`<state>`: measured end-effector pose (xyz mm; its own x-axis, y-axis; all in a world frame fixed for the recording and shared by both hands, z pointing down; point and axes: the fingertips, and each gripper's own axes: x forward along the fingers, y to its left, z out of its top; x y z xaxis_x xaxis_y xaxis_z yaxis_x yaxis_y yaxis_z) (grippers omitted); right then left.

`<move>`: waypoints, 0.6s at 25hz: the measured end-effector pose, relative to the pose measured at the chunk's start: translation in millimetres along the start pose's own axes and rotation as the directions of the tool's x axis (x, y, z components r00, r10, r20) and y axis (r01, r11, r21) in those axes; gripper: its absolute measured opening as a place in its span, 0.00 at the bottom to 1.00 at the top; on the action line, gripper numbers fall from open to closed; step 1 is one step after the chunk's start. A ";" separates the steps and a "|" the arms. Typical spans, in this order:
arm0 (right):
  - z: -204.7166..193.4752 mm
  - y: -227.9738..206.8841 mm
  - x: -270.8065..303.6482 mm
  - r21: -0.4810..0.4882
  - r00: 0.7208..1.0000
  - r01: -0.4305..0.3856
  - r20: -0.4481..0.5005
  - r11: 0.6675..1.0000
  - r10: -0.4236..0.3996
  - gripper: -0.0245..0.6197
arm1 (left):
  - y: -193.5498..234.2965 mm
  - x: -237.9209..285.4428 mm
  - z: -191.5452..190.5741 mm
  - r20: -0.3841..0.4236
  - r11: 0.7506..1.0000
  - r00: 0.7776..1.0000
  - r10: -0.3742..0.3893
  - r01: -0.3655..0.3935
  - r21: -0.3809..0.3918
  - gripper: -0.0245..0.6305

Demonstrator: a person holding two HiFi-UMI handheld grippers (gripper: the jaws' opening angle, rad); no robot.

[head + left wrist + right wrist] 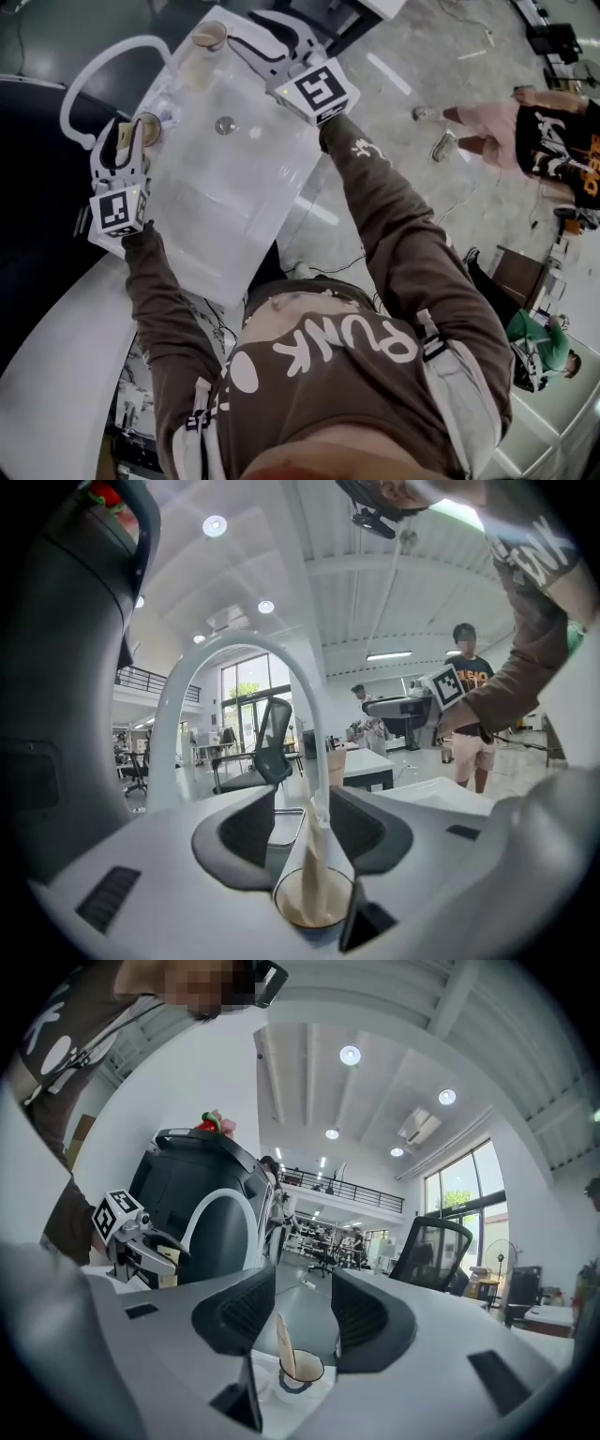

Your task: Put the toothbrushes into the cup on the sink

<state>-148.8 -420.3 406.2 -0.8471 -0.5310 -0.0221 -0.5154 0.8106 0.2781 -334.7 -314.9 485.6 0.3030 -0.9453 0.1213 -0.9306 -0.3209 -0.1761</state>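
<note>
A clear sink (pixel 246 217) with a white arched faucet (pixel 94 64) lies in front of me. One tan cup (pixel 150 127) stands at its left rim, and my left gripper (pixel 125 128) hangs right over it. In the left gripper view a pale toothbrush (pixel 317 847) stands in this cup (pixel 314 904) between the parted jaws of the left gripper (pixel 309 825), and the pads do not press on it. A second cup (pixel 208 37) stands at the far corner, just beyond my right gripper (pixel 246 28). The right gripper (pixel 305 1312) is open above that cup (pixel 302 1371), which holds a toothbrush (pixel 284 1346).
The drain (pixel 225 125) shows in the sink's basin. A big black rounded body (pixel 37 187) stands left of the sink. A person in a black shirt (pixel 553 141) stands on the floor at the right, and another person (pixel 539 342) sits lower right.
</note>
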 end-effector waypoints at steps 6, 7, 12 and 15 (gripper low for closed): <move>46.5 22.8 -50.6 -0.011 0.997 0.003 0.078 1.000 -0.002 0.35 | -31.5 -36.9 80.2 0.086 0.996 0.996 -0.019 0.011 0.094 0.37; 56.0 30.4 -63.7 -0.014 0.996 -0.004 0.088 1.000 0.005 0.36 | -42.0 -48.8 94.3 0.097 0.994 0.995 -0.022 0.011 0.107 0.37; 101.0 74.9 -150.7 0.010 0.992 -0.033 0.119 0.999 0.031 0.40 | -114.1 -120.6 154.7 0.159 0.992 0.986 -0.054 0.035 0.124 0.37; 122.7 108.0 -212.4 0.016 0.991 -0.047 0.129 0.999 0.044 0.41 | -162.7 -168.2 184.3 0.184 0.992 0.981 -0.057 0.035 0.117 0.37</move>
<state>-40.4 -189.6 323.1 -0.8787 -0.4585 -0.1331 -0.4773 0.8384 0.2630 -196.4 -114.7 313.8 0.3878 -0.9204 -0.0504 -0.8888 -0.3589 -0.2850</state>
